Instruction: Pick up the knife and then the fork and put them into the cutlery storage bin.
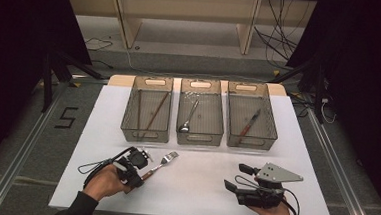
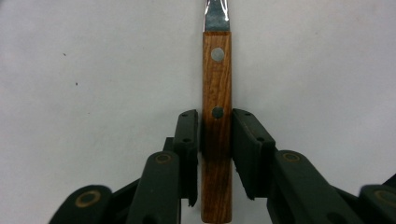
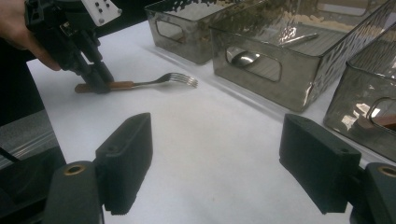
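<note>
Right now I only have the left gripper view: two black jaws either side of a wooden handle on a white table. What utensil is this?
Observer: A fork; its metal tines point toward the bins.
Operator: What bins?
Observer: Three clear bins stand in a row at the table's far side: left bin holds chopsticks, middle bin a spoon, right bin a wooden-handled utensil, too small to identify.
Operator: Is the other gripper busy?
Observer: No. The right gripper has its jaws wide apart with nothing between them, near the table's front edge.
Operator: Is the fork lifted?
Observer: No. The right gripper view shows it flat on the table, the left gripper straddling its handle.
</note>
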`<state>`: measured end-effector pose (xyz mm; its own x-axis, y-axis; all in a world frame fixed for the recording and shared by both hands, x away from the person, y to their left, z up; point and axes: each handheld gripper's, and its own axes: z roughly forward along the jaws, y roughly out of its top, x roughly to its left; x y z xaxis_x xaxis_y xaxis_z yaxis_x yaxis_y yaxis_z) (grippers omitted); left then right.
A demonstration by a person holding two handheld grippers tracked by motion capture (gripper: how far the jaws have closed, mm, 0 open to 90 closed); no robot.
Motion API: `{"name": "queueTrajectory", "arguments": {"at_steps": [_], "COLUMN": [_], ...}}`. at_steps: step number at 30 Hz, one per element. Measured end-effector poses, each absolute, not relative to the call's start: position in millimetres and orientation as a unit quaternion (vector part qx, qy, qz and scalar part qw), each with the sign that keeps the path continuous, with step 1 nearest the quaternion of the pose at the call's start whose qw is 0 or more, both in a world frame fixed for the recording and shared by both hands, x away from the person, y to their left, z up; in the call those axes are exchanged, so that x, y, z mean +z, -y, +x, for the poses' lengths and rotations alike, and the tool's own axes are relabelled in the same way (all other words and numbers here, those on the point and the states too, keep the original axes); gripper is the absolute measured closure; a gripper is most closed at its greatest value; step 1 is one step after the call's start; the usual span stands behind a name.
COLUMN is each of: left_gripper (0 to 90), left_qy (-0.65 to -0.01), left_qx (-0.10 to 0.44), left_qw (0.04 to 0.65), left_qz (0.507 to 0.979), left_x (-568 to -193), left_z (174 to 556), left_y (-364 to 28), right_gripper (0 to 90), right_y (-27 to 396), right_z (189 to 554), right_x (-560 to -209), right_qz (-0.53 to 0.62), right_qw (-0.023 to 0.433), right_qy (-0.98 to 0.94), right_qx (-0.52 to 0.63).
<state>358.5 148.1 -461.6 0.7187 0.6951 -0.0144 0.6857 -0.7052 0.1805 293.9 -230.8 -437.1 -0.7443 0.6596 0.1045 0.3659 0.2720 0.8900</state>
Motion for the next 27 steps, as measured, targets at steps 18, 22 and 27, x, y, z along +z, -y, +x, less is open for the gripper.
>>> {"name": "queueTrajectory", "arguments": {"at_steps": [18, 22, 27], "left_gripper": [75.9, 75.9, 75.9], "left_qy": [-0.364, -0.362, -0.361], "left_qx": [0.029, 0.034, 0.038], "left_qw": [0.111, 0.12, 0.139], "left_qz": [0.924, 0.924, 0.921], "left_x": [-459, -455, -446], "left_z": [360, 360, 359], "left_y": [-153, -155, -157], "right_gripper": [26.5, 26.5, 26.5], "right_y": [232, 232, 232], "right_z": [294, 294, 294], "right_x": [-437, -437, -437], "right_qz": [0.327, 0.327, 0.327], "right_qw": [0.146, 0.146, 0.146], "right_qy": [-0.785, -0.784, -0.784], "right_qx": [0.507, 0.507, 0.507]}}
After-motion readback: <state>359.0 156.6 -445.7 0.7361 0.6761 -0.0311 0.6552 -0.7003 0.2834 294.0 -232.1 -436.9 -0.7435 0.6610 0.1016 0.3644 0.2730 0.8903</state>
